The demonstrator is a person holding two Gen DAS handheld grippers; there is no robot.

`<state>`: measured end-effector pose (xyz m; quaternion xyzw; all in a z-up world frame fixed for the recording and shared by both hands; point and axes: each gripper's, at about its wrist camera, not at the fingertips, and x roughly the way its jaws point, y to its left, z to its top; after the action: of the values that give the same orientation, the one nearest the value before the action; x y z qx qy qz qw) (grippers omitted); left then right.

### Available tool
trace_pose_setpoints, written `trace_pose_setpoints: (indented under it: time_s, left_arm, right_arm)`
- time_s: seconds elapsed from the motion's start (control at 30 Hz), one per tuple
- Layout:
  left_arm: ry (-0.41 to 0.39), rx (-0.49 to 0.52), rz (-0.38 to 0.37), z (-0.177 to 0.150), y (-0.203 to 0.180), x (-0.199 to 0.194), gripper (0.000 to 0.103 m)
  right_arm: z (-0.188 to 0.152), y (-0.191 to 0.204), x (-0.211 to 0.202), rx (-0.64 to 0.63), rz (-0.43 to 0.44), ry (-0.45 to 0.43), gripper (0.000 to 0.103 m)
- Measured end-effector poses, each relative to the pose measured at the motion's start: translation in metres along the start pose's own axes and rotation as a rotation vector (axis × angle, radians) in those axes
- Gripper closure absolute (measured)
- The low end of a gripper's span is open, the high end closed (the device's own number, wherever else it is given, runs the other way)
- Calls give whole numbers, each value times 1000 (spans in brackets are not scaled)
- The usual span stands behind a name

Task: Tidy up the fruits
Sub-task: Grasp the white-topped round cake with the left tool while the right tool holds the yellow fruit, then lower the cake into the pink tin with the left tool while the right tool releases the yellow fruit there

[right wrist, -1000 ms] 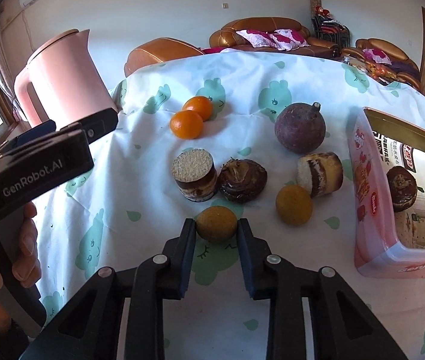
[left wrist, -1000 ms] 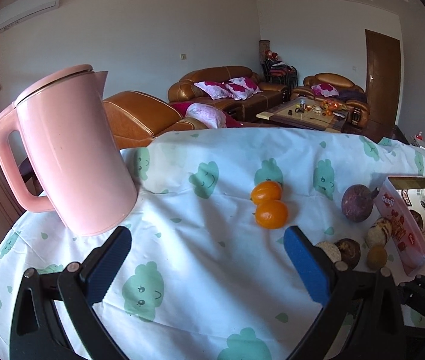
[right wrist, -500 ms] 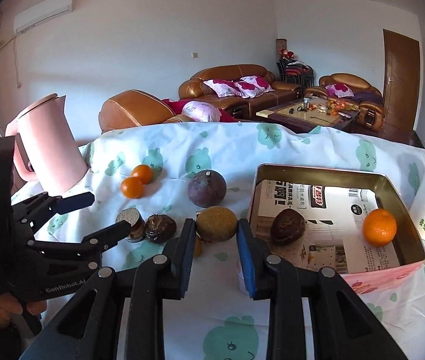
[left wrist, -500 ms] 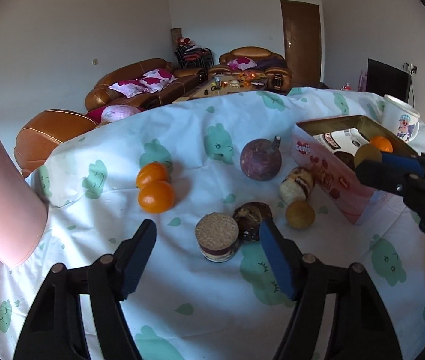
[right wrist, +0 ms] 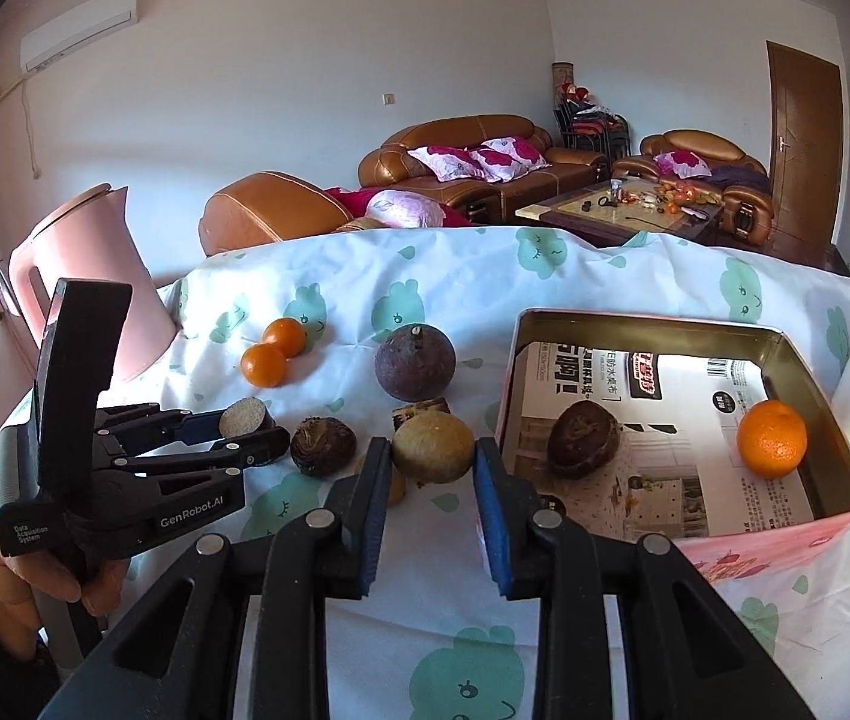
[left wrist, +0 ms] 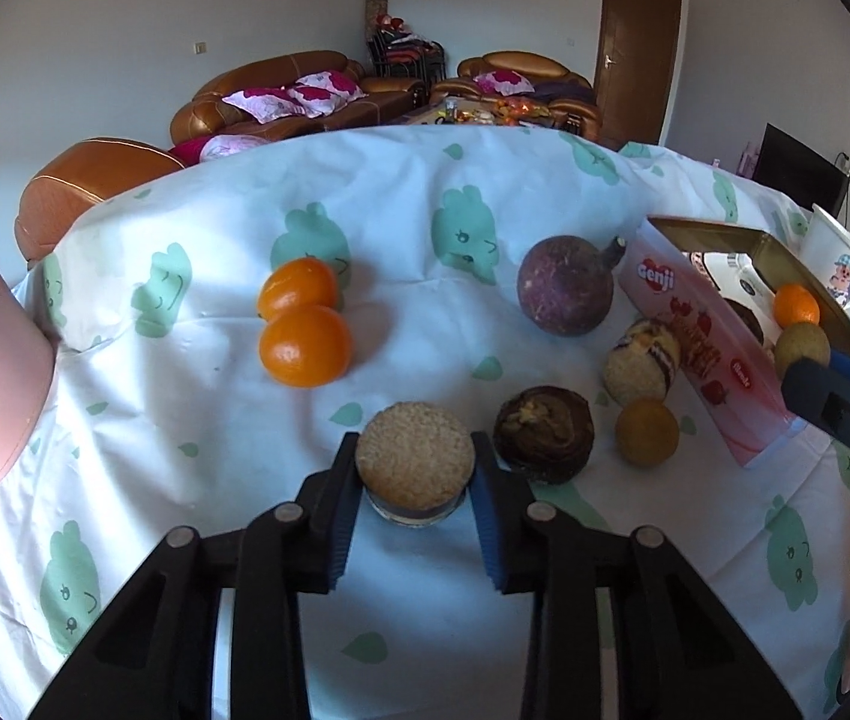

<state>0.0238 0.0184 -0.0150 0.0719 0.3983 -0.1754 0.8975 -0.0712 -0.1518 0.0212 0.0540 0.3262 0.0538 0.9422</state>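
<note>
While my left claw (left wrist: 414, 501) has just closed on the round crumb-topped cake (left wrist: 414, 463) sitting on the near tablecloth (left wrist: 185, 396), my right claw (right wrist: 432, 483) pinches a brownish-yellow fruit (right wrist: 433, 446) just left of the tin (right wrist: 784, 531).

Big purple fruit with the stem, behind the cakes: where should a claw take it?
Grip the purple fruit across its round middle, coming from above: its stem points up, and the brown cake and roll crowd its near side.
</note>
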Motion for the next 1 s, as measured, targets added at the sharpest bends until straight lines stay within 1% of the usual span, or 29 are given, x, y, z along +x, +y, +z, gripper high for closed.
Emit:
trace_pose_setpoints:
  time_s: [0.2, 0.27, 0.33, 0.43, 0.6, 0.73, 0.87, 1.0]
  left_arm:
    - [-166, -70, 102, -4, 11, -32, 67]
    - [-218, -92, 119, -3, 10, -39, 67]
    - [-249, -121, 123, -2, 8, -43, 67]
    - [-275, -131, 126, 1, -5, -46, 67]
    - [-290, -89, 113, 4, -35, -50, 67]
    - [-292, -69, 63, 8, -62, -49, 67]
    - [-299, -26, 29, 16, -91, -46, 67]
    - [-284, -19, -16, 27, -114, -38, 67]
  right_arm:
    - [3, 0, -7, -5, -20, -36, 73]
    - [5, 0, -10, -8, -30, -50, 73]
    - [6, -1, -13, -14, -44, -63, 73]
    - [9, -4, -16, -24, -78, -83, 73]
    - [14, -15, -21, -60, -153, -123, 73]
    - [17, -34, -20, -77, -220, -138, 73]
    - [20, -58, -16, -44, -253, -120, 73]
    - [23, -81, -15, -9, -279, -109, 73]
